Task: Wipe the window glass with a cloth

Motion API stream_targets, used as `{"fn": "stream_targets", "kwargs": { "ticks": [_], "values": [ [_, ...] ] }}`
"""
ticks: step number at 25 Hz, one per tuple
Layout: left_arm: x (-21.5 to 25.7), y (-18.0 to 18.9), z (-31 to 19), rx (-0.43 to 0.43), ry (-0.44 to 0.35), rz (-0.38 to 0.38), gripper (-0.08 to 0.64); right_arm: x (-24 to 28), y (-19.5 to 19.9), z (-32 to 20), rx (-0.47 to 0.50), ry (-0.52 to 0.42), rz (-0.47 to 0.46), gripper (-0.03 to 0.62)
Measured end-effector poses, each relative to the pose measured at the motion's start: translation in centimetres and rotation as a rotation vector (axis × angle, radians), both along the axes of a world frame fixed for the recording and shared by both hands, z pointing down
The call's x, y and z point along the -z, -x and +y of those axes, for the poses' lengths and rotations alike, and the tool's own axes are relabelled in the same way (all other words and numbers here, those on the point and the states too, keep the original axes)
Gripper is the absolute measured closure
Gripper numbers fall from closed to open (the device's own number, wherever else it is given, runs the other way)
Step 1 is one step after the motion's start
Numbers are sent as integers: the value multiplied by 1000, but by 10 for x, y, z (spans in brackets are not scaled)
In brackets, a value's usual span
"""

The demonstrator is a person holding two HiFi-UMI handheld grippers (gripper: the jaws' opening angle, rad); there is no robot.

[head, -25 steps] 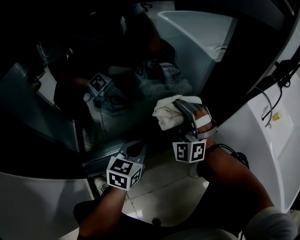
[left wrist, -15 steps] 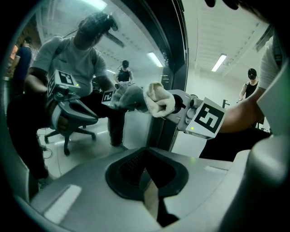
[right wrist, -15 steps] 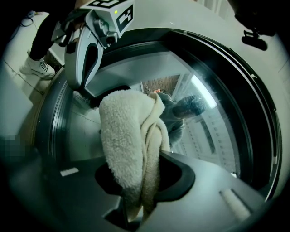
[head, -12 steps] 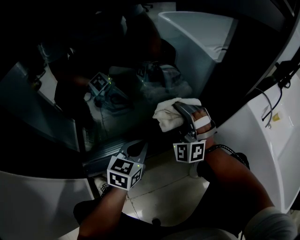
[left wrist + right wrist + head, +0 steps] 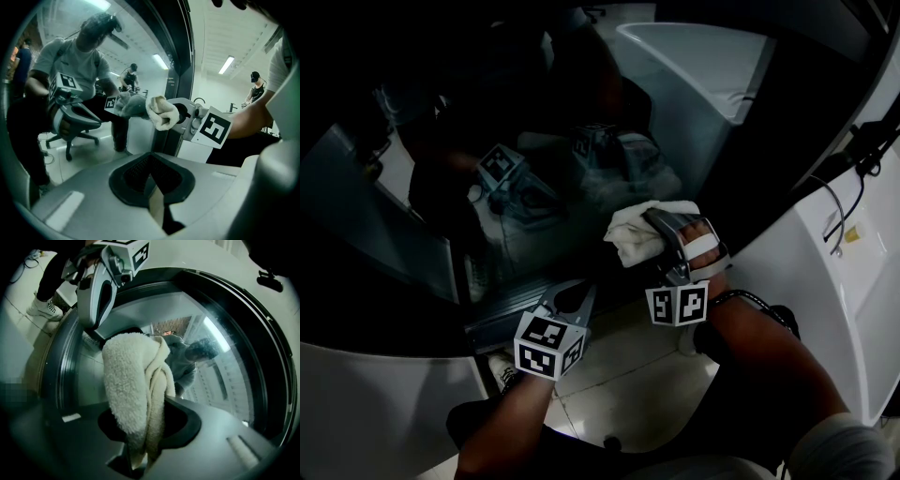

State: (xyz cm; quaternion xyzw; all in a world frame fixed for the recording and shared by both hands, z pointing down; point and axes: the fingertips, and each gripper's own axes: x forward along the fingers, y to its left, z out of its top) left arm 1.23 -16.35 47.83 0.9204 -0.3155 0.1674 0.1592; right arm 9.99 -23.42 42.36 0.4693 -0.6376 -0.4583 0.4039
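My left claw (image 5: 570, 298) is at the left, low against the bottom of the dark frame (image 5: 502, 314) of the window. Its jaws are pressed together with nothing between them, which my left gripper view (image 5: 153, 183) shows plainly. I cannot tell whether its tip touches the frame or stops just short of it. Its marker cube (image 5: 548, 345) faces up toward my head, over the pale tiled floor (image 5: 623, 370).

Above and across the middle lies the window glass (image 5: 534, 122), dark and curved. It carries a dim reflection (image 5: 77, 56) of a person seated on an office chair with marker cubes in hand.

Just right of the middle is the cloth (image 5: 634, 234), cream and fluffy, bunched into a wad. It lies against the lower part of the glass, just above the frame. My right claw (image 5: 661, 228) is clamped on it. In my right gripper view the cloth (image 5: 133, 390) comes up out of the closed jaws (image 5: 139, 446) and folds over toward the glass (image 5: 220, 366), with my left claw (image 5: 101, 282) up at the frame's edge.

From my left gripper view the cloth (image 5: 161, 112) pokes out of the front of my right claw (image 5: 187, 117), beside the frame (image 5: 180, 56).

Farthest right stands a white panel (image 5: 830, 281) with a thin dark cable (image 5: 841, 214) hanging over it.
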Motion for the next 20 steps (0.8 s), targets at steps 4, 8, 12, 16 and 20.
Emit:
{"fn": "stream_targets", "kwargs": {
  "ticks": [4, 8, 12, 16, 20],
  "values": [
    [0, -1, -1, 1, 2, -1, 543, -5, -1, 0, 2, 16, 10, 474],
    [1, -1, -1, 1, 2, 0, 543, -10, 0, -1, 2, 28, 20, 474],
    [0, -1, -1, 0, 2, 0, 543, -17, 1, -1, 4, 42, 37, 474],
    [0, -1, -1, 0, 1, 1, 543, -22, 2, 0, 7, 47, 58, 474],
    [1, 0, 0, -1, 1, 0, 543, -26, 4, 1, 16, 59, 67, 474]
  ]
}}
